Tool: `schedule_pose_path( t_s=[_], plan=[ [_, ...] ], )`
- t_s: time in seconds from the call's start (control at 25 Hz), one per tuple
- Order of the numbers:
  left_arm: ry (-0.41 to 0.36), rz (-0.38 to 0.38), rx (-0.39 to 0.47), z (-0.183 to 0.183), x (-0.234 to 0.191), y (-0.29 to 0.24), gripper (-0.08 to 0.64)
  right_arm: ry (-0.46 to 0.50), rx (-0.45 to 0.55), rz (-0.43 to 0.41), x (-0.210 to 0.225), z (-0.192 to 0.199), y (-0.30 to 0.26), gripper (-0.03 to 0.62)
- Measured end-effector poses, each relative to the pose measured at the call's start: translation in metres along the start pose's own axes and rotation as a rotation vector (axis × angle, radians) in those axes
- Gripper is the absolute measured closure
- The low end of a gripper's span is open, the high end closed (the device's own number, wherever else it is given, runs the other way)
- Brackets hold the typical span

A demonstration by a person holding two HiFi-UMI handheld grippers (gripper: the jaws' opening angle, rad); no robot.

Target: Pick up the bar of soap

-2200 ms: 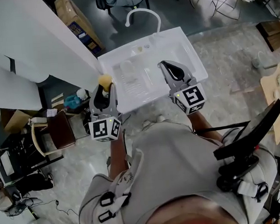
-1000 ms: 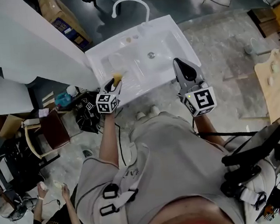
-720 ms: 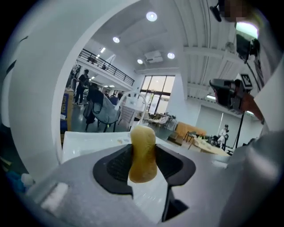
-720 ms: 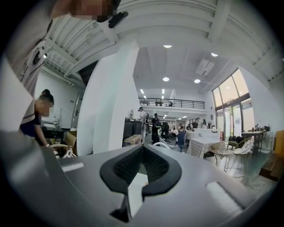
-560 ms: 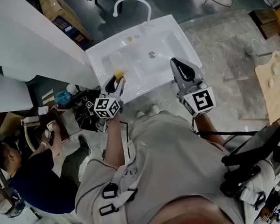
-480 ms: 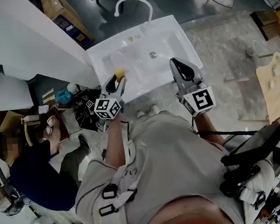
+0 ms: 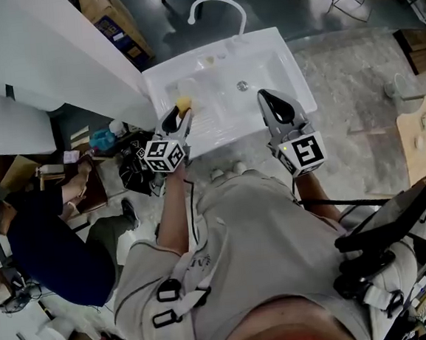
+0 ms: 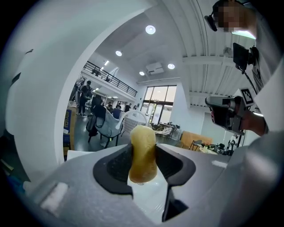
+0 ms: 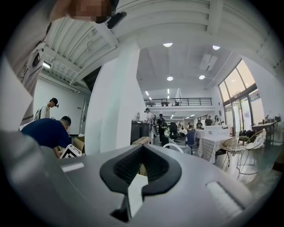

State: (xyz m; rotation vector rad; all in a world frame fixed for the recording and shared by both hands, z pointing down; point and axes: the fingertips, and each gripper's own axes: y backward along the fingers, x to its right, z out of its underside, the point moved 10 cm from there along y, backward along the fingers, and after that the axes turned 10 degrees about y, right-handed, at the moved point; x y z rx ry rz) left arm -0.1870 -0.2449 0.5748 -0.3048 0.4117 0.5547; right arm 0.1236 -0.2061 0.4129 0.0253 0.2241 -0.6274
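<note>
Holding: yellow oval soap bar (image 8: 142, 153), pinched in your left gripper's (image 7: 179, 114) fingers (image 8: 116, 165) above the white sink (image 7: 293, 73). Right gripper's (image 9: 142, 148) fingers closed, empty. Hazard: slick soap (possibly wet) squirting free if you tilt.

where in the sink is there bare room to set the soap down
Bare: the sink floor around the drain, between left gripper, holding the soap, and right gripper. Crowded: the back ledge by the faucet, with small items.
</note>
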Motion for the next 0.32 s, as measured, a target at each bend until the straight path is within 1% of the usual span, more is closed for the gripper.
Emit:
schedule_pose_path(
  t_s=[0.32],
  plan=[
    [0.013, -0.019, 0.010, -0.008, -0.023, -0.024, 0.405, 0.002, -0.007, 0.014, 0.005, 0.005, -0.007, 0.592]
  ],
)
